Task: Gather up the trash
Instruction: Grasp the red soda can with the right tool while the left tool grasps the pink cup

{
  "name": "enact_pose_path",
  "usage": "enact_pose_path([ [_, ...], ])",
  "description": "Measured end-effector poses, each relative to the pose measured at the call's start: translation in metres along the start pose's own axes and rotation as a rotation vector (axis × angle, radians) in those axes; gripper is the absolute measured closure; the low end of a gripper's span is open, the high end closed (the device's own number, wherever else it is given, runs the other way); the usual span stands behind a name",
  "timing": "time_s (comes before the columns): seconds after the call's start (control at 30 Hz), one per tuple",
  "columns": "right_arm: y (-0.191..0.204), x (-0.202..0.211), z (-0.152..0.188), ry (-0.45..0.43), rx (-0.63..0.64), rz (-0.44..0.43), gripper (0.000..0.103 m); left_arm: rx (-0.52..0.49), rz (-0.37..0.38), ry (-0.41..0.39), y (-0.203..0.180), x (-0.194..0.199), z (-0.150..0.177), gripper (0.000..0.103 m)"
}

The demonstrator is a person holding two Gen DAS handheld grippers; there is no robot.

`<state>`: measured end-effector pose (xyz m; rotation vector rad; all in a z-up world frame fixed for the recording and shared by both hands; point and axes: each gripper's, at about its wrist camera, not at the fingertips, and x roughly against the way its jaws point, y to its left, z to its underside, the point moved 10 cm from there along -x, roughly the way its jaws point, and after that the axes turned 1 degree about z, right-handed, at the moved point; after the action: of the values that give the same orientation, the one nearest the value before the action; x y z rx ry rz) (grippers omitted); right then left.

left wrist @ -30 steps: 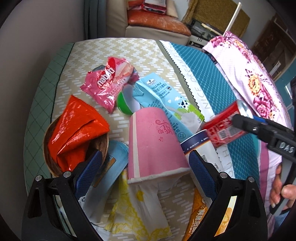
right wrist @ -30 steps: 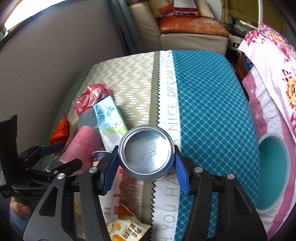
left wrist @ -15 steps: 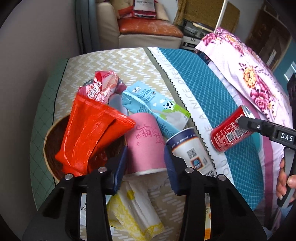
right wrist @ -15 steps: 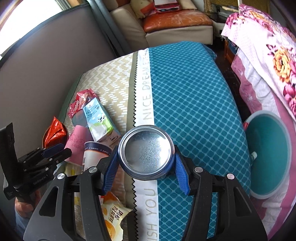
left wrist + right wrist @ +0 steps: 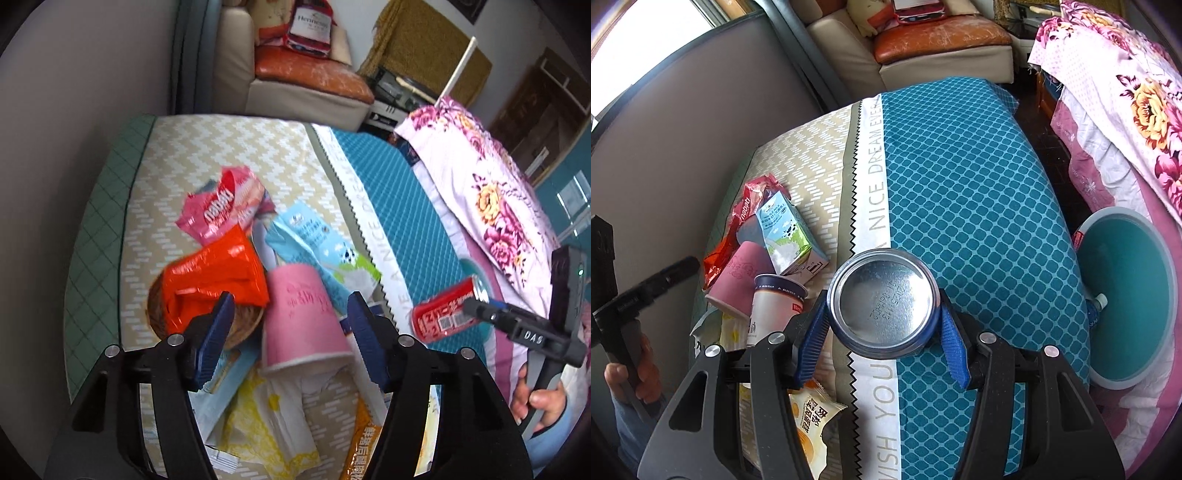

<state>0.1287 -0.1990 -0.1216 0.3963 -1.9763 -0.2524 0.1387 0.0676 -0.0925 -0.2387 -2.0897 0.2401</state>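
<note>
My right gripper [image 5: 882,308] is shut on a red drink can [image 5: 882,291], whose silver base faces the camera. It holds the can above the teal half of the tablecloth. The left wrist view shows the same can [image 5: 447,314] at the right. My left gripper [image 5: 290,301] hovers over the trash pile, its jaws opening. A pink paper cup [image 5: 303,325] lies on its side between them, with neither pad pressing on it. An orange-red wrapper [image 5: 218,280] sits in a wicker bowl [image 5: 243,325] just left of the cup.
Around the cup lie a pink snack wrapper [image 5: 225,210], a blue milk carton [image 5: 321,251], a white cup with a navy rim [image 5: 775,306], a yellow tissue pack [image 5: 266,417] and an orange snack packet [image 5: 809,424]. A round teal bin [image 5: 1126,302] stands right of the table.
The left jaws narrowed around the pink cup, then widened again as the gripper rose. The right gripper carried the can to the right, so more of the teal bin shows.
</note>
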Motion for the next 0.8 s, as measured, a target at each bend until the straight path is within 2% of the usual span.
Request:
enact_pose_path([
  [0.1,0.001,0.000,0.000,0.002,0.008,0.001,0.050,-0.052,0.003,0.009,-0.013,0.000,0.004,0.042],
  [0.13,0.001,0.000,0.000,0.003,0.007,0.000,0.050,-0.073,-0.004,0.017,-0.018,-0.002,0.008,0.050],
  [0.17,0.001,0.000,0.000,0.004,0.006,-0.001,0.050,-0.094,-0.018,0.034,-0.021,-0.006,0.013,0.053],
  [0.3,0.001,-0.001,0.000,0.006,0.009,-0.003,0.050,-0.095,-0.055,0.107,-0.017,-0.032,0.027,0.053],
  [0.37,0.002,-0.001,0.000,0.007,0.009,-0.006,0.050,-0.091,-0.041,0.130,-0.019,-0.041,0.031,0.049],
  [0.4,0.002,-0.001,0.000,0.008,0.009,-0.008,0.050,-0.104,-0.062,0.129,-0.020,-0.044,0.032,0.047],
  [0.47,0.003,-0.001,0.001,0.008,0.007,-0.012,0.050,-0.112,-0.065,0.142,-0.022,-0.050,0.034,0.036],
  [0.57,0.002,-0.001,0.000,0.008,0.002,-0.018,0.049,-0.102,-0.066,0.171,-0.023,-0.063,0.042,0.028],
  [0.7,0.002,-0.003,0.001,0.020,-0.013,-0.046,0.050,-0.065,-0.055,0.190,-0.023,-0.076,0.049,0.028],
  [0.8,0.004,-0.004,0.005,0.022,-0.015,-0.061,0.050,-0.077,-0.066,0.161,-0.027,-0.070,0.046,0.036],
])
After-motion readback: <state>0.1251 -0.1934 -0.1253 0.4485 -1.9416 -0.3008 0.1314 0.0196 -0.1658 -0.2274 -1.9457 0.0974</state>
